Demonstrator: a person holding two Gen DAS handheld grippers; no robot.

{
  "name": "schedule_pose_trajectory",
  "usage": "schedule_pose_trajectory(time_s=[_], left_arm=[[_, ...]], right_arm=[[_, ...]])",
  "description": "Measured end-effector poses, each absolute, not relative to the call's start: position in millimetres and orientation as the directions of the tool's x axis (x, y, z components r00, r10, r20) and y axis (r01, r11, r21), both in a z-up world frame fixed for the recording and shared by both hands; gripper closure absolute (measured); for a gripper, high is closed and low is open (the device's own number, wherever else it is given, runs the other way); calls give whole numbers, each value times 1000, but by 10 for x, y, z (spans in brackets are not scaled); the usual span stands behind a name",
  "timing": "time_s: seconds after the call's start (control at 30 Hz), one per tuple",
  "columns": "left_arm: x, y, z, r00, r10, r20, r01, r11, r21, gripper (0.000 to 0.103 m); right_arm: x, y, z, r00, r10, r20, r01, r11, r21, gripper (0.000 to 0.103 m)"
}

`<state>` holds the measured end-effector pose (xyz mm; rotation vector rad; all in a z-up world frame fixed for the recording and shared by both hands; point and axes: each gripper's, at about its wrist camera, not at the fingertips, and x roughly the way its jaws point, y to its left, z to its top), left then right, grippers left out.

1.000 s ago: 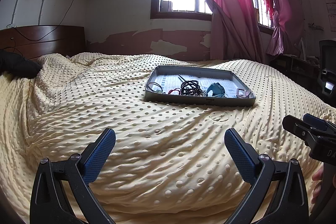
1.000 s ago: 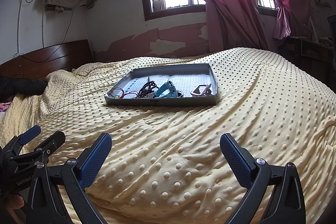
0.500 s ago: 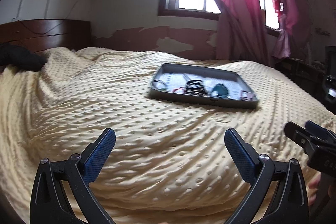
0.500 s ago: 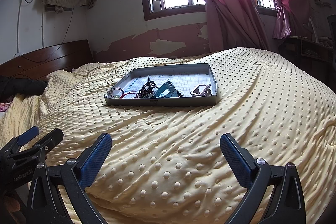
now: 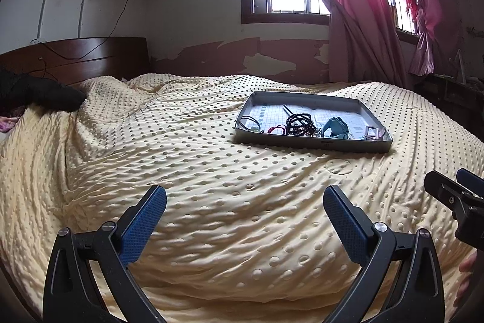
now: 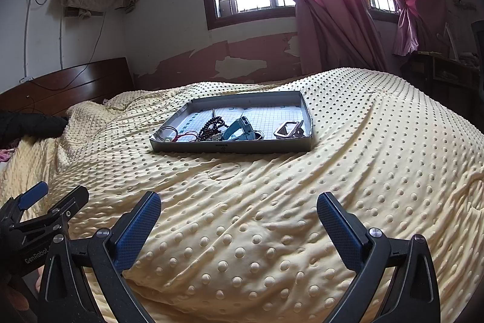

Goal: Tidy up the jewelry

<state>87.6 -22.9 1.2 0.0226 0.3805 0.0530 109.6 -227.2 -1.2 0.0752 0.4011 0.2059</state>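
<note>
Grippers: my two, left [image 5: 245, 199] and right [image 6: 239, 205], both spread wide, holding nothing.
Tray: one [image 6: 236, 146], on the bed [image 6: 272, 217].
Beads: one dark string [image 6: 211, 126].

- Shallow grey tray [image 6: 233, 146] lies flat on the yellow dotted bedspread [image 6: 272, 202].
- Dark beaded bracelet [image 5: 299, 124], teal piece [image 5: 334, 126] and silver clasp [image 6: 287, 129] crowd the tray's near edge.

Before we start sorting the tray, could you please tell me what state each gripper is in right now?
Left gripper: open, holding nothing, above the yellow blanket.
Right gripper: open, holding nothing.
</note>
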Motion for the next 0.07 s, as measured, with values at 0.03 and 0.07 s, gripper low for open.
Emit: schedule_pose_trajectory(time_s=[0.03, 0.07], left_arm=[[879, -230, 8, 927, 57, -371, -48, 998, 35, 1], [884, -232, 8, 926, 57, -373, -47, 998, 35, 1]], right_arm=[[1096, -2273, -12, 900, 213, -379, -183, 976, 114, 0], [1094, -2273, -13, 900, 214, -379, -183, 976, 115, 0]])
